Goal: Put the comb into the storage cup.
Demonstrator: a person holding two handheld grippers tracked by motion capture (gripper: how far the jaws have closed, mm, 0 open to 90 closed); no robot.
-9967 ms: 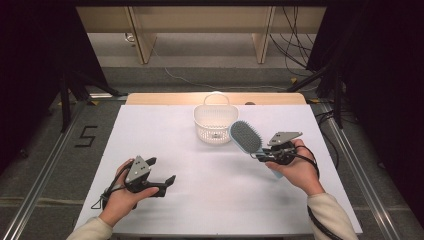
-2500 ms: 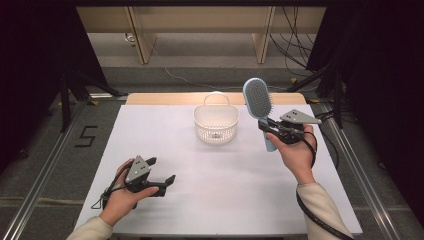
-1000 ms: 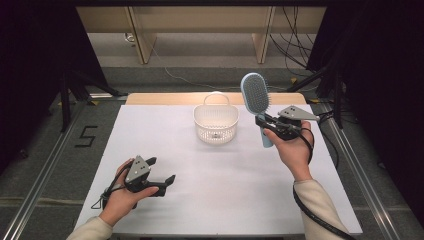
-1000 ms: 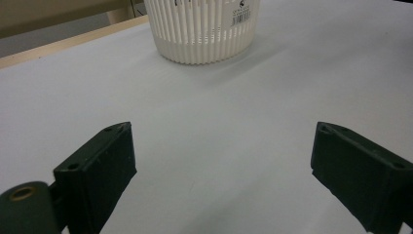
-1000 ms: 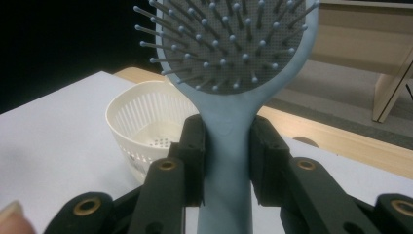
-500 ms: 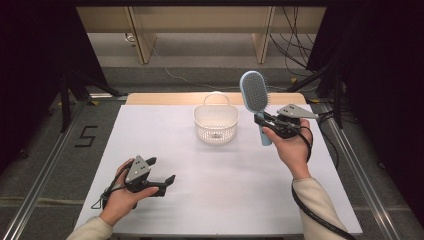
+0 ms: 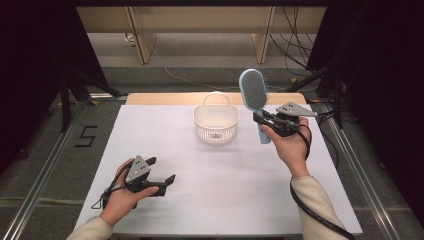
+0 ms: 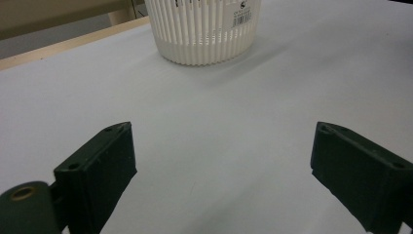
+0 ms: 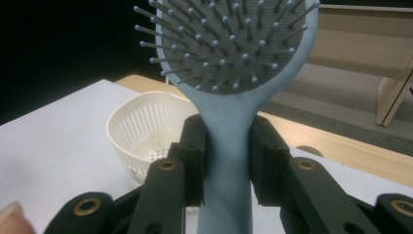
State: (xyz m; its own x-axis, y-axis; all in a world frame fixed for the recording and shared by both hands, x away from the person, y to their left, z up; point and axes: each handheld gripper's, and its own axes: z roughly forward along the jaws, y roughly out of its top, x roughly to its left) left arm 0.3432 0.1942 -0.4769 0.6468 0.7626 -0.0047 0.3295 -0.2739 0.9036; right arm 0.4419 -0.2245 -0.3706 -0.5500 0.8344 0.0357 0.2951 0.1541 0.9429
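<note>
Hairbrush (image 7: 253,95) nearer the basket (image 7: 216,124) — upright (handle clamped) in right gripper (image 7: 261,119).

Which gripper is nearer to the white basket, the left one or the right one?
Right. The right gripper holds the hairbrush just beside the white basket; the left gripper rests low on the table, farther away.

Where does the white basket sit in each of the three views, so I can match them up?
High view: the white basket stands upper centre on the table, left of the hairbrush held upright by the right gripper.
Left gripper view: top centre, cropped by the upper edge, beyond the open jaws.
Right gripper view: left of centre, behind the brush handle.
Shared landmark: the table's wooden far edge.
</note>
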